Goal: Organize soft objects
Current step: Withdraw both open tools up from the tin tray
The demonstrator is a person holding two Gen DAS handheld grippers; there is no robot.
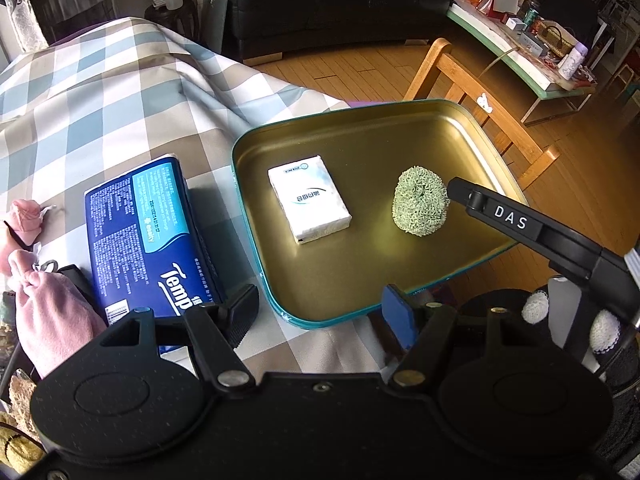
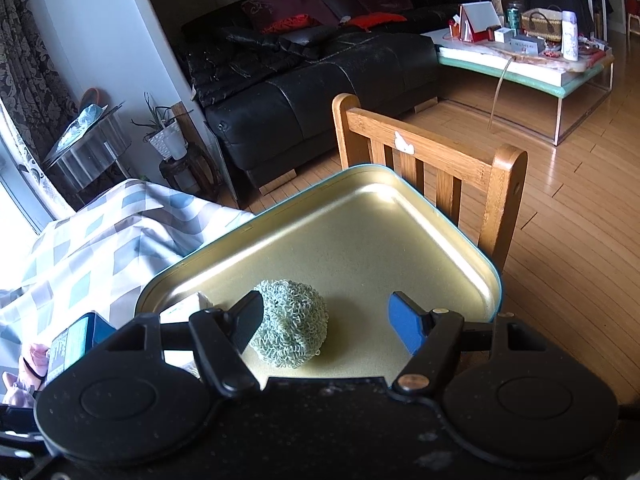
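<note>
A gold metal tray (image 1: 360, 128) with a teal rim lies on the checked tablecloth. In it lie a white tissue pack (image 1: 309, 199) and a green scrubber ball (image 1: 420, 201). A blue Tempo tissue pack (image 1: 148, 236) and pink cloth pouches (image 1: 52, 316) lie left of the tray. My left gripper (image 1: 320, 316) is open and empty over the tray's near rim. My right gripper (image 2: 326, 320) is open above the tray (image 2: 400, 216); the scrubber ball (image 2: 290, 322) lies below, beside its left finger, not gripped. The right gripper's finger (image 1: 500, 216) shows in the left wrist view.
A wooden chair (image 2: 432, 160) stands just past the tray's far edge. The tray overhangs the table edge toward the wooden floor. A black sofa (image 2: 320, 76) and a cluttered coffee table (image 2: 520, 56) stand farther back. Knitted items (image 1: 20, 420) lie at the lower left.
</note>
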